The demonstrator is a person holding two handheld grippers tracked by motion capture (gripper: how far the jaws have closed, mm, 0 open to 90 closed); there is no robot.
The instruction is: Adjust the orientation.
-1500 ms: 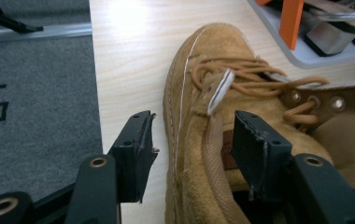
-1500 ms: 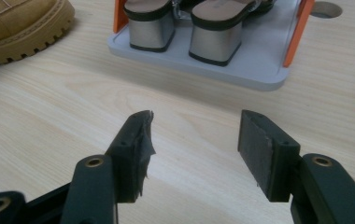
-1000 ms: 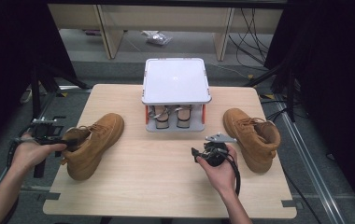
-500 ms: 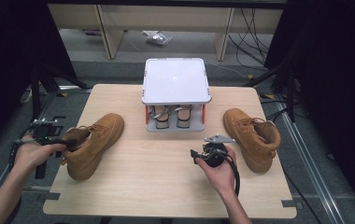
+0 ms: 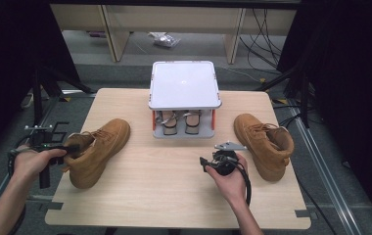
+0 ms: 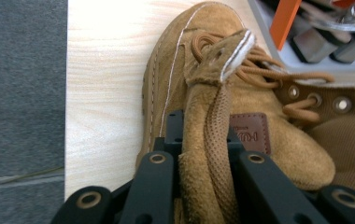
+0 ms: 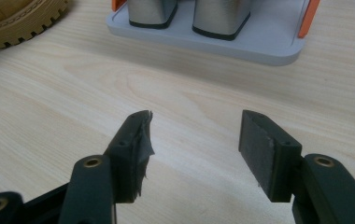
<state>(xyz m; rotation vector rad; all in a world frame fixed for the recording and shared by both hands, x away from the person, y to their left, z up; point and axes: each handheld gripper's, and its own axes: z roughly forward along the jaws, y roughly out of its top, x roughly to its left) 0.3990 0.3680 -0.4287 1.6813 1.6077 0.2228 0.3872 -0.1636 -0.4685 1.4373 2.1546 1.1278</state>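
Left gripper (image 6: pixel 203 161) jaws just closed, now clamped on left boot (image 5: pixel 98 149) collar left of rack (image 5: pixel 184 90); keep squeeze firm. Right gripper (image 7: pixel 194 149) apart, empty.

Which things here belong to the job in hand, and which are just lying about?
In the job:
- left boot, its collar pinched as the left gripper jaws have just been closing
- left gripper

Lying about:
- right boot
- shoe rack holding sandals
- right gripper, jaws open above the table

bare table (image 5: pixel 174 176) lies between the boots, with the shoe rack (image 5: pixel 184 98) behind.
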